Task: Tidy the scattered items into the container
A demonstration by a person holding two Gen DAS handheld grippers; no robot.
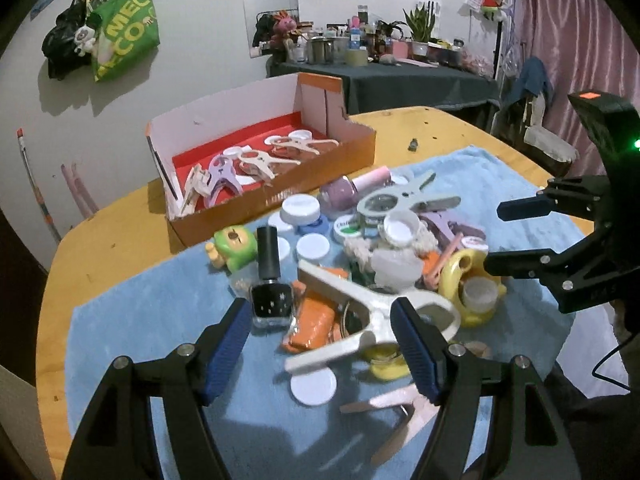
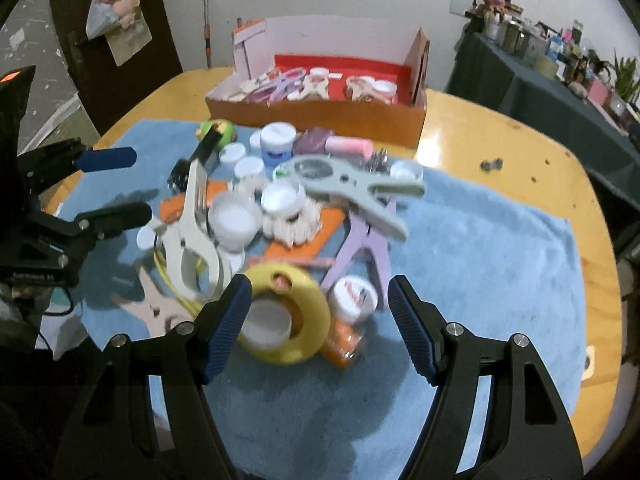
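Left wrist view: both jaws-apart, empty, the left hand-held gripper [image 1: 320, 344] straddles a cream clamp [image 1: 368, 320] and the right hand-held gripper [image 2: 320, 328] a yellow ring [image 2: 286, 316], orange box [image 1: 280, 188] at eleven o'clock, seemingly positioned for picking.

Two matching black handheld grippers with blue ribbed pads

Each gripper, the left gripper [image 1: 320, 344] and the right gripper [image 2: 320, 320], has two angular black fingers [image 1: 188, 384] with triangular cut-outs, round silver screws [image 1: 187, 349] at the joints and dark blue ribbed pads [image 1: 226, 350] on the inner faces. Seen from the side, the right gripper's body carries an orange square marking [image 1: 591, 95], a green light [image 1: 636, 144] and a thin black cable [image 1: 608, 364]; the left one shows the same orange patch [image 2: 10, 77] and small white lettering, too blurred to read.
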